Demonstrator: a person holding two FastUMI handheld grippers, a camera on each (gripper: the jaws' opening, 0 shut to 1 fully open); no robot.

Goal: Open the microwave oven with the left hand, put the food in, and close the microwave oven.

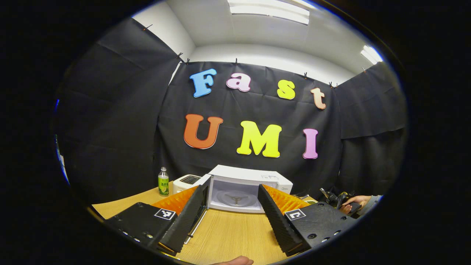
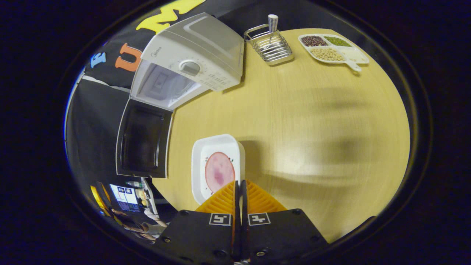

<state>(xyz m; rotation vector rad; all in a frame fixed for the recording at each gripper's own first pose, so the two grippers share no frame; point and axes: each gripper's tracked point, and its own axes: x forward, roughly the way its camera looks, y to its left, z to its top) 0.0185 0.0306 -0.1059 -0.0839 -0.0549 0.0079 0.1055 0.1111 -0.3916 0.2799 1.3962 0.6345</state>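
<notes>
White microwave oven [image 1: 245, 187] seen door-open at lower centre, framed between wide-spread left tool [image 1: 230, 201], right tool [image 2: 240, 187] pinched on white square plate [image 2: 217, 165] of pink food [image 2: 219, 172], wooden surface [image 2: 312, 121].

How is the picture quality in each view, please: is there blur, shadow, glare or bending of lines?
Left gripper view: sharp; fisheye bends the black cloth wall; bright ceiling light panel washes out; white microwave oven, door open, well lit. Right gripper view: broad soft blurred shadows lie on the light wooden table; white square plate with a pink slice stays clear; the microwave looks tilted and curved.
</notes>
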